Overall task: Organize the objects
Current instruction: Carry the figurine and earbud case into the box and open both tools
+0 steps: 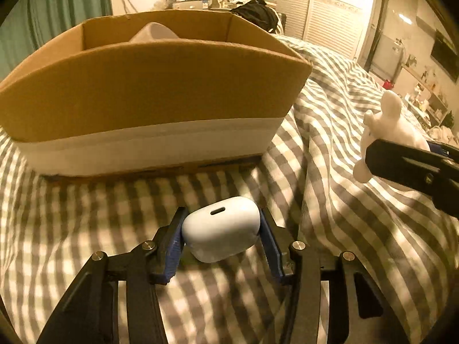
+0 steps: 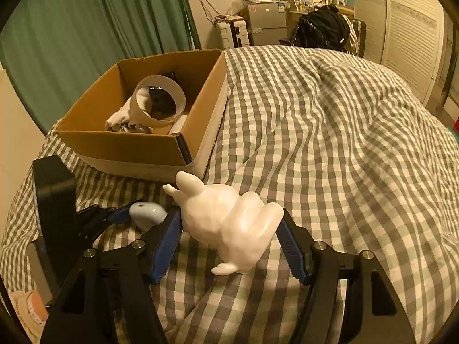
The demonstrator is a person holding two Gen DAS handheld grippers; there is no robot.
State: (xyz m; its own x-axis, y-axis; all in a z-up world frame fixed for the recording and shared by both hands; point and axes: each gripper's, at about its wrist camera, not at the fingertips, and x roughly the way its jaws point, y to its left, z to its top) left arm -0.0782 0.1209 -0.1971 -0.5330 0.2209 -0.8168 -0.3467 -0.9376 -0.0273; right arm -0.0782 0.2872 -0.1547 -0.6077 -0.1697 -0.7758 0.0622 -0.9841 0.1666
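Note:
My left gripper [image 1: 221,229] is shut on a white earbud case [image 1: 221,230], held just above the checked bedspread in front of the cardboard box [image 1: 149,97]. The case also shows in the right wrist view [image 2: 147,215] between the left gripper's fingers [image 2: 120,215]. My right gripper [image 2: 231,229] is shut on a white glossy animal figurine [image 2: 229,223], low over the bed, right of the box [image 2: 137,143]. The figurine [image 1: 387,137] and right gripper fingers [image 1: 407,166] show at the right of the left wrist view.
The open box holds a white tape roll [image 2: 157,100] and crumpled white items [image 2: 120,120]. The checked duvet [image 2: 330,143] is rumpled with folds. Green curtains [image 2: 86,28] hang behind the box. A black bag [image 2: 321,28] sits beyond the bed's far end.

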